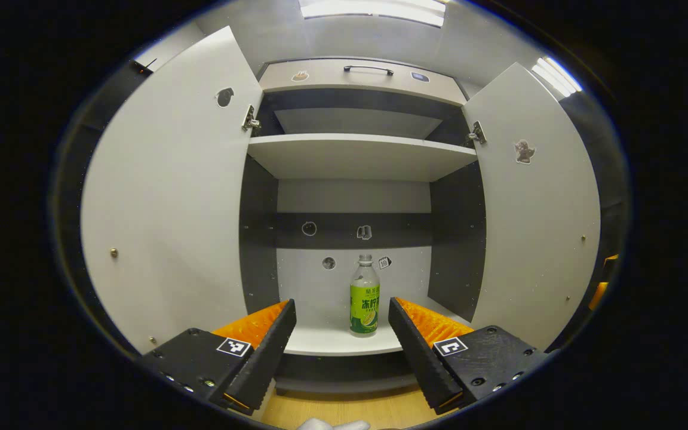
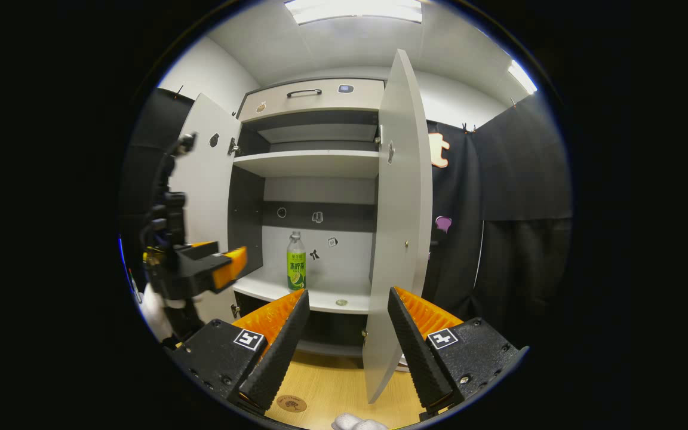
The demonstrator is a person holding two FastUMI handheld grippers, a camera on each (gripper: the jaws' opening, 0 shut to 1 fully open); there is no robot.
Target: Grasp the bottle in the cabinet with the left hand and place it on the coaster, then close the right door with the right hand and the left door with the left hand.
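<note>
- The cabinet [image 1: 356, 155] stands open; the bottle [image 1: 365, 297] sits upright on its lower shelf [image 1: 320, 340].
- We keep the left gripper [image 1: 342, 346] fingers spread, centre them around the bottle's body, then close.
- The right gripper [image 2: 344, 352] waits, fingers apart.

Your left gripper view faces squarely into the open cabinet [image 1: 356, 155], close; your right gripper view stands farther back, rightward, sharing its shelves.

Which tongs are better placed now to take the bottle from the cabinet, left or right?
Left. The left tongs are open and aimed at the bottle, which stands between their fingers' line. The right tongs face the right door.
</note>
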